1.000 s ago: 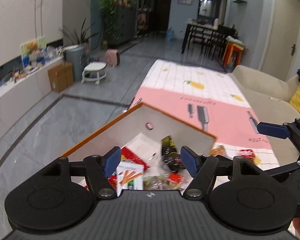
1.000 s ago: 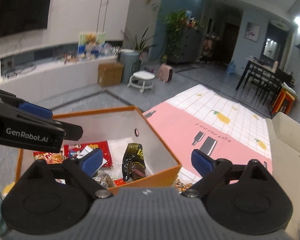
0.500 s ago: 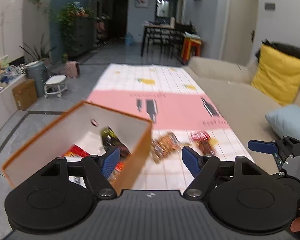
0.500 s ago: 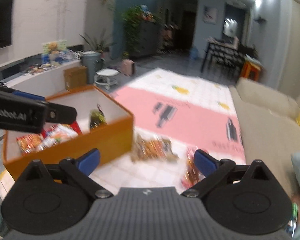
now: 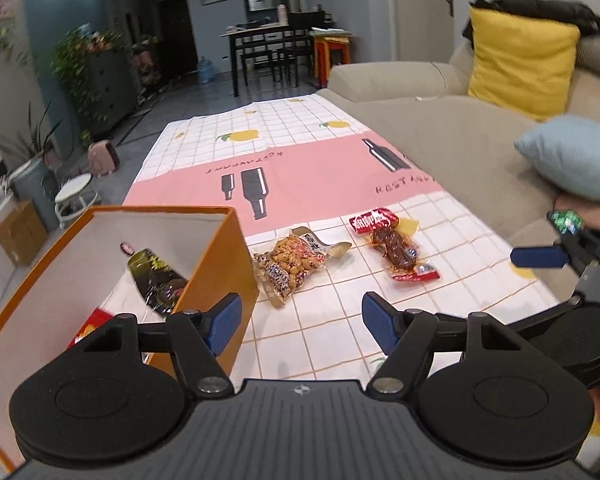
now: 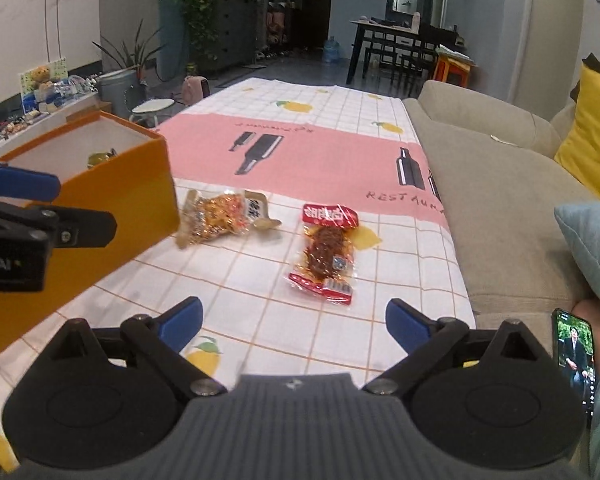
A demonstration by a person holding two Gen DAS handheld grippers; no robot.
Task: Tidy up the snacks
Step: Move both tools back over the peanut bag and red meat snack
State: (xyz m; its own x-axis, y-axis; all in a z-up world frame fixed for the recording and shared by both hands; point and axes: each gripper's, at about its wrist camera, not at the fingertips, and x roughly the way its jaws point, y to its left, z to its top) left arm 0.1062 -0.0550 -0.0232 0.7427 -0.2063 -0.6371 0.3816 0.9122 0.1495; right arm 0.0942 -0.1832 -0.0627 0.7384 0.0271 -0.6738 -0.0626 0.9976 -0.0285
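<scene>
Left wrist view: tablecloth [image 5: 320,168] print reads "RESTAURANT".

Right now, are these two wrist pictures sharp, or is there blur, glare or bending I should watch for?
Left wrist view: fisheye bends the sofa and room edges, corners go black; the nut packet is slightly soft. Right wrist view: the orange box edge and nut packet smear a little; the red packet shows small glints; the phone screen glows.

Glossy crinkled plastic snack packets [image 6: 324,256]; matt cardboard box [image 5: 219,264]; smooth printed tablecloth [image 6: 324,160].
</scene>
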